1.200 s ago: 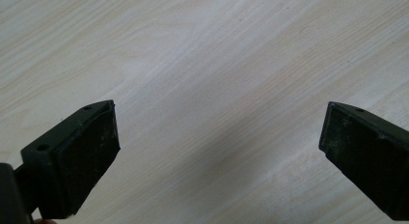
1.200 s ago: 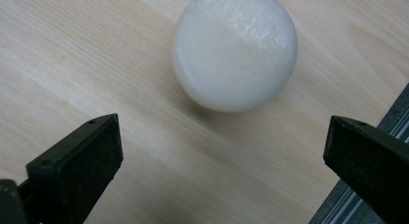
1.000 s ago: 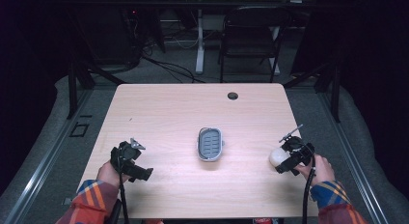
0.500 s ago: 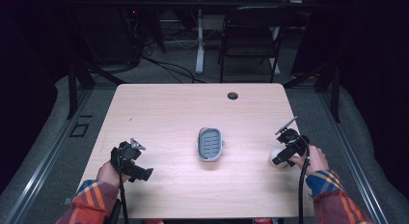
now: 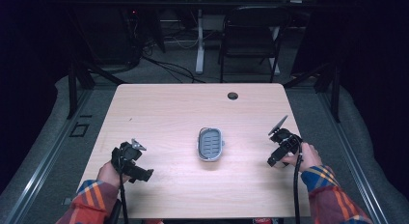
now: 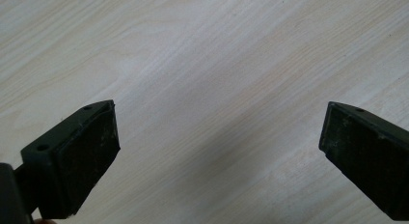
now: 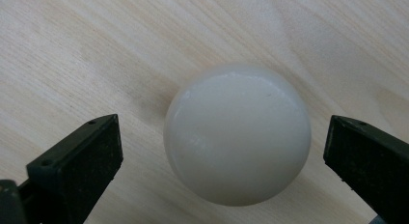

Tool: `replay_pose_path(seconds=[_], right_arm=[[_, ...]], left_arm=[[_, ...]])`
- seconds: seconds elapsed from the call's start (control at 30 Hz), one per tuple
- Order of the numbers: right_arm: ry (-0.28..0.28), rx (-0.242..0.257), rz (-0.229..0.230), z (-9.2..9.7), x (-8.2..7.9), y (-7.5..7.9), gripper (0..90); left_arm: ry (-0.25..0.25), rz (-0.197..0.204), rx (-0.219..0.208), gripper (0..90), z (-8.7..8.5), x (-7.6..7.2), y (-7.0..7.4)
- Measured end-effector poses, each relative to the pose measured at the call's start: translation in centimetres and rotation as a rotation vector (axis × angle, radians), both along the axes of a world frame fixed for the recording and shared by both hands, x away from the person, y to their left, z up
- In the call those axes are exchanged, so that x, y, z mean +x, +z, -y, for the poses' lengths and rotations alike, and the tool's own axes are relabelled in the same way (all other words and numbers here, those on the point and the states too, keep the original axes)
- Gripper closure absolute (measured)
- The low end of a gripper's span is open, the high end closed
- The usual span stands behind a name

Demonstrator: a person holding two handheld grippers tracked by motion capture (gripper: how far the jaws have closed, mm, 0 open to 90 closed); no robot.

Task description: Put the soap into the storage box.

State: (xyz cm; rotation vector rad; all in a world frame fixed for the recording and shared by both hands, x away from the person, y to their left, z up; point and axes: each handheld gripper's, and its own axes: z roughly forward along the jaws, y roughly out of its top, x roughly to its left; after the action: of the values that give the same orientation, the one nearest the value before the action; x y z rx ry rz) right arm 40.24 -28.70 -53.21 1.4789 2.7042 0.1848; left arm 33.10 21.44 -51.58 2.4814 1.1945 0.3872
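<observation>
Grey tray sits mid-surface in the high view, well apart from the left gripper at the near left and the right gripper at the near right of the wooden surface. In the left gripper view, the left gripper is spread above bare wood. In the right gripper view, the right gripper is spread around a white ball resting on the surface, jaws on either side, not touching it.

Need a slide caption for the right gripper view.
Right gripper open over a wooden table, its jaws flanking a cream-white rounded object without touching it.
</observation>
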Motion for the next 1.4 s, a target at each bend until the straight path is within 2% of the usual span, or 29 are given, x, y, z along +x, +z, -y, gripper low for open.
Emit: replay_pose_path(seconds=[0.07, 0.13, 0.17, 0.23, 0.3, 0.37, 0.43, 0.47, 0.5, 0.6, 0.63, 0.67, 0.73, 0.77, 0.8, 0.83, 0.97, 1.0, 1.1, 1.27, 1.4], right_arm=[[0.02, -0.024, -0.027, 0.0, 0.2, 0.1, 0.0], [0.023, -0.037, -0.031, -0.1, 0.3, 0.1, 1.5], [-0.009, -0.001, -0.003, -0.2, 0.1, -0.3, 4.1], [0.006, -0.03, -0.02, -0.2, 0.3, -0.2, 7.9], [0.007, -0.03, -0.022, -0.2, 0.3, -0.2, 13.9], [0.01, -0.036, -0.027, -0.1, 0.4, -0.2, 15.0], [0.034, -0.067, -0.05, -0.1, 0.5, -0.1, 15.5], [0.033, -0.063, -0.049, -0.1, 0.5, -0.1, 16.1], [0.009, -0.042, -0.024, -0.2, 0.3, -0.4, 16.7], [0.04, -0.087, -0.051, -0.2, 0.5, -0.2, 19.3], [0.031, -0.092, -0.014, -0.3, 0.3, -0.5, 23.8], [0.042, -0.109, -0.024, -0.3, 0.4, -0.3, 23.9], [-0.002, -0.061, 0.028, -0.6, 0.0, -0.9, 24.0], [0.068, -0.149, -0.03, -0.6, 0.4, -0.2, 24.0], [0.068, -0.149, -0.03, -0.6, 0.4, -0.2, 24.0], [0.033, -0.11, 0.015, -0.8, 0.1, -0.6, 24.1], [0.064, -0.139, -0.006, -0.8, 0.2, -0.4, 24.1], [0.037, -0.107, 0.017, -0.8, 0.0, -0.6, 24.2], [0.068, -0.126, -0.013, -0.6, 0.2, -0.3, 24.2], [0.05, -0.089, 0.016, -0.7, 0.0, -0.4, 24.3], [0.071, -0.109, -0.01, -0.8, 0.0, 0.0, 24.3]], left_arm=[[0.001, 0.0, 0.0, 0.4, 0.0, 0.0, 0.0], [0.0, -0.001, 0.0, 0.4, 0.0, 0.0, 0.0], [0.0, -0.002, 0.001, 0.4, 0.0, 0.0, 0.0], [0.0, -0.004, 0.001, 0.4, 0.0, 0.0, 0.0], [-0.001, -0.008, 0.003, 0.5, 0.0, 0.0, -0.1], [-0.003, -0.007, 0.005, 0.4, 0.1, 0.0, -0.1], [-0.001, -0.006, 0.004, 0.4, 0.1, 0.0, -0.1], [-0.001, -0.006, 0.003, 0.4, 0.0, 0.0, -0.1], [-0.001, -0.007, 0.002, 0.4, 0.0, 0.0, -0.1], [-0.002, -0.007, 0.0, 0.3, 0.0, 0.0, -0.1], [-0.001, -0.006, 0.0, 0.3, 0.0, 0.0, -0.1], [-0.001, -0.005, -0.001, 0.3, 0.0, 0.0, -0.1], [-0.002, -0.005, -0.001, 0.3, 0.0, 0.0, -0.1], [-0.002, -0.005, -0.001, 0.3, 0.0, 0.0, -0.1], [-0.002, -0.005, 0.0, 0.3, 0.0, 0.0, -0.1], [-0.001, -0.001, -0.004, 0.3, 0.0, 0.0, 0.0], [0.0, 0.0, -0.004, 0.3, 0.0, -0.1, 0.0], [0.0, 0.0, -0.004, 0.3, 0.0, -0.1, 0.0], [-0.001, -0.001, -0.004, 0.3, 0.0, 0.0, 0.0], [-0.002, -0.001, -0.004, 0.3, 0.0, 0.0, 0.0], [-0.002, -0.001, -0.004, 0.3, 0.0, 0.0, 0.0]])
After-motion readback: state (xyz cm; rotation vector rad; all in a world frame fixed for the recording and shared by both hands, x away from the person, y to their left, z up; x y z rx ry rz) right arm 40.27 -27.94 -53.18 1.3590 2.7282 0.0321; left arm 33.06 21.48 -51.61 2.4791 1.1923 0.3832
